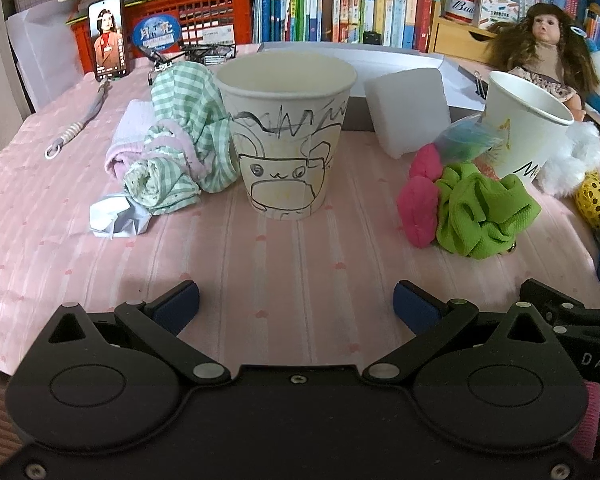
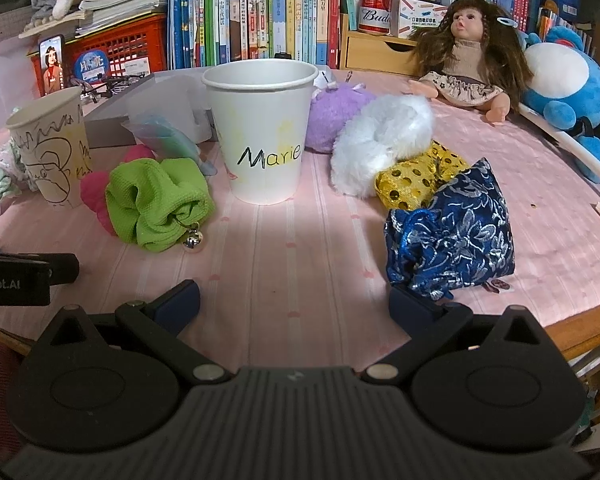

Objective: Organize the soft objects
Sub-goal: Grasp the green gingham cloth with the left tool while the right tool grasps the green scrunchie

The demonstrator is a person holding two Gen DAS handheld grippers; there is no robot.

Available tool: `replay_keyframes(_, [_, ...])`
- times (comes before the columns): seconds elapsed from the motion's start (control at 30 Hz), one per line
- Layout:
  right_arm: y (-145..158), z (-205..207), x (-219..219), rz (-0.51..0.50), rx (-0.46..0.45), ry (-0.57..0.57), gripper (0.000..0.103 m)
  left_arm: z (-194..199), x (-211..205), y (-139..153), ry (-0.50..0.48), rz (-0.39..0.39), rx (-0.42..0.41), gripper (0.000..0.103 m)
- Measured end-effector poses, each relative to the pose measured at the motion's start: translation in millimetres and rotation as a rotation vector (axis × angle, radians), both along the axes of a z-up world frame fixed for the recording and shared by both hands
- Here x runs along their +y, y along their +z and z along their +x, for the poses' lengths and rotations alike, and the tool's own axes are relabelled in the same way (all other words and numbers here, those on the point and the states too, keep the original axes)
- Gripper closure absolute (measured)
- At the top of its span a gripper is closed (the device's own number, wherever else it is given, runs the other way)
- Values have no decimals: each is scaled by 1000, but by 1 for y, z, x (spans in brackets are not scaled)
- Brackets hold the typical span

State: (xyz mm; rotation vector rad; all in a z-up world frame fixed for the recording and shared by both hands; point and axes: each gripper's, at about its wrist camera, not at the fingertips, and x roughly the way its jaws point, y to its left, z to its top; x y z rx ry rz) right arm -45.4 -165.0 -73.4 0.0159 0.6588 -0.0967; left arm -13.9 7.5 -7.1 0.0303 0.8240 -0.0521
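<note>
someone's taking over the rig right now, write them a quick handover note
Left hand-held gripper: open, empty, low over the pink tablecloth, facing the drawn-on cup.
Right hand-held gripper: open, empty, facing the Marie cup.
Soft things all lie on the cloth: checked cloth left of the drawn-on cup; green scrunchie and pink scrunchie between the cups; white fluffy scrunchie, gold pouch and blue pouch right of the Marie cup.
Done: nothing sorted that I can see; the cup insides are hidden.
Left: all of it.
</note>
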Motion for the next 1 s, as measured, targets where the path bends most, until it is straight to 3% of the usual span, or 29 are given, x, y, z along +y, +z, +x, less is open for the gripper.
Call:
replay_keyframes(0.2, [-3, -9, 6, 7, -49, 42, 0, 1, 2, 3, -3, -8, 2, 1])
replay_keyframes(0.3, [1, -11, 8, 28, -80, 85, 4, 1, 5, 9, -4, -38, -8, 12])
replay_keyframes(0.53, [11, -7, 19, 15, -153, 167, 17, 1, 13, 32, -31, -137, -99, 18])
replay_keyframes(0.67, [15, -3, 23, 24, -185, 201, 20, 2, 16, 42, -17, -148, -123, 28])
replay_keyframes(0.83, [19, -1, 28, 56, -230, 248, 20, -8, 39, 53, 56, -108, -167, 36])
replay_keyframes(0.9, [20, 2, 31, 48, -237, 250, 25, -13, 50, 56, 105, -76, -202, 45])
replay_keyframes(1.0, [22, 9, 35, 55, -242, 252, 29, -11, 65, 55, 187, -28, -241, 47])
